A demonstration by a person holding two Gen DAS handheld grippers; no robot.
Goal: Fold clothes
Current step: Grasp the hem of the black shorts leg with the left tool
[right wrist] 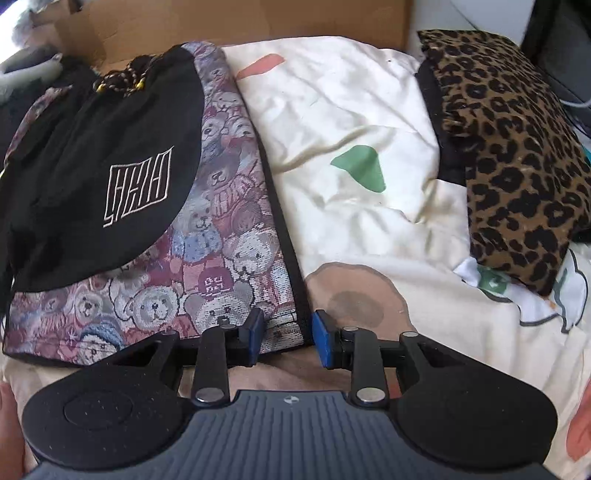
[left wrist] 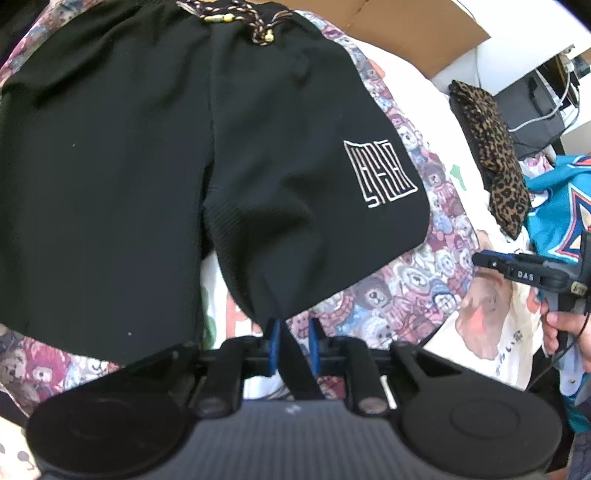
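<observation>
Black shorts (left wrist: 155, 155) with a white line logo and a braided drawstring lie spread on a teddy-bear-patterned garment (left wrist: 399, 288). My left gripper (left wrist: 293, 343) is at the near hem of the right leg, and a strip of that black cloth runs up between its blue pads and fills the narrow gap. In the right wrist view the shorts (right wrist: 110, 166) sit on the bear garment (right wrist: 207, 258). My right gripper (right wrist: 288, 334) is open, its pads either side of that garment's near right corner, which lies flat. The right gripper (left wrist: 484, 260) also shows at the far right, in a hand.
A cream bed cover (right wrist: 351, 122) with coloured shapes lies under everything. A folded leopard-print garment (right wrist: 517, 155) rests at the right, with a teal garment (left wrist: 554, 214) beside it. A cardboard box (right wrist: 240, 22) stands behind, with a desk and cables (left wrist: 546, 99) further right.
</observation>
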